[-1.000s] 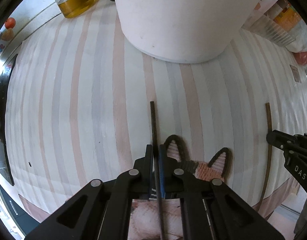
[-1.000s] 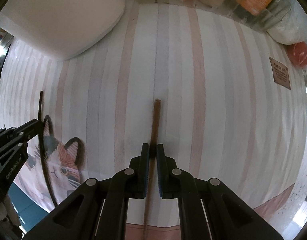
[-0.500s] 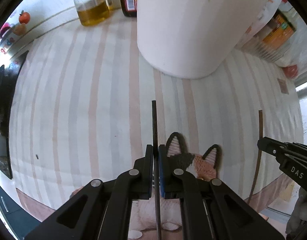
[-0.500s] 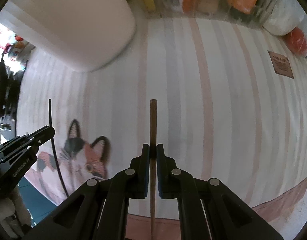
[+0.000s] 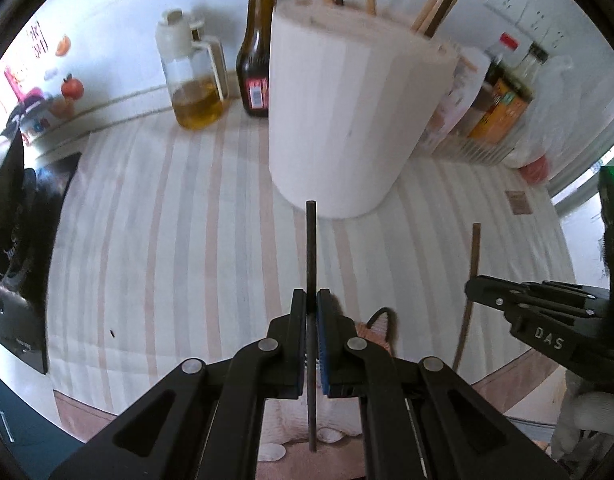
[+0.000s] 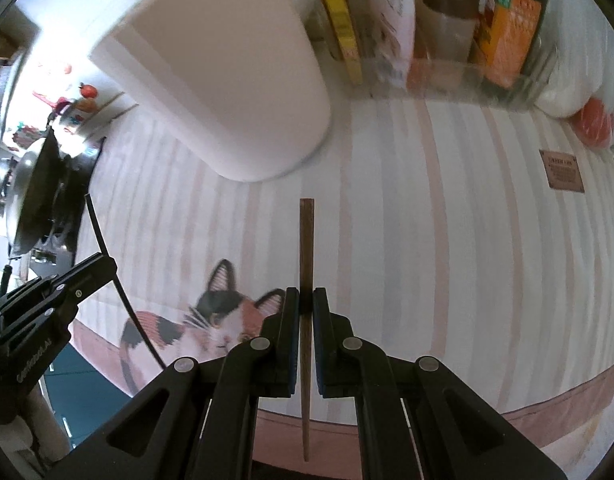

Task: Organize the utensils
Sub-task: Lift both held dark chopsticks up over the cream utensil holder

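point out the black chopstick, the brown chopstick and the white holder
black chopstick (image 5: 311,248), left wrist view, on the shaft above the claw
brown chopstick (image 6: 306,248), right wrist view, on the shaft above the claw
white holder (image 5: 347,120), left wrist view, on its front wall

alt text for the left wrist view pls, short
The left gripper is shut on a dark chopstick, above a striped cloth before a white utensil holder with chopsticks in it. At right, the right gripper holds a brown chopstick.
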Demonstrator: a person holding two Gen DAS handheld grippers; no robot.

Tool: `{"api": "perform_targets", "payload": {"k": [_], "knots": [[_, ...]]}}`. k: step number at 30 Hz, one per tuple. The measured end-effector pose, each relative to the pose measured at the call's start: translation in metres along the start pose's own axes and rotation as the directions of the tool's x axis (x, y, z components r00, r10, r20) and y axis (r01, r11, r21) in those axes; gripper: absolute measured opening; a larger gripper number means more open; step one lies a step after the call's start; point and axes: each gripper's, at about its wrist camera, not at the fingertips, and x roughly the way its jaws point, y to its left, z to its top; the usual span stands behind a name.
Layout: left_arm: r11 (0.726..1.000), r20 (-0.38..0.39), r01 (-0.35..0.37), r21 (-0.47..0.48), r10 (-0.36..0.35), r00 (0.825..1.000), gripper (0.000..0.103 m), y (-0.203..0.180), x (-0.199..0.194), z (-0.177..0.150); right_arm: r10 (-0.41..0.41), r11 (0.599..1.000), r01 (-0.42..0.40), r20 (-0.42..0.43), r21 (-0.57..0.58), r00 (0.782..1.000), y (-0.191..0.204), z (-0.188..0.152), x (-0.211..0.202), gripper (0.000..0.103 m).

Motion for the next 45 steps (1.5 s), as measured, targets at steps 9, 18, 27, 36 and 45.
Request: {"api": "perform_targets", "payload": {"k": [9,18,27,36,45], "knots": [[1.0,0.079,0.017,0.015,-0.018,0.997,0.003,-0.001,-0.021,0.009,0.023,1.0,-0.022,0.083,-0.014,0.996,0.015,0.005,-0.031,0.006],[0.999,0.159,0.029,0.022,-0.032,0.987,0.003,0.003,-0.047,0.022,0.034,0.999,-0.034,0.203,-0.002,0.979,0.023,0.013,-0.069,0.006],[0.998,0.239,0.06,0.028,-0.065,0.969,0.002,0.006,-0.077,0.042,0.045,0.999,-0.049,0.312,0.005,0.949,0.032,0.028,-0.108,0.006],[0.995,0.31,0.07,0.067,-0.088,0.947,0.002,0.007,-0.12,0.056,0.083,0.997,-0.078,0.422,-0.03,0.903,0.048,0.044,-0.163,0.006],[0.994,0.396,0.081,0.079,-0.106,0.912,0.002,0.004,-0.169,0.073,0.105,0.994,-0.067,0.527,-0.09,0.843,0.07,0.068,-0.228,0.006]]}}
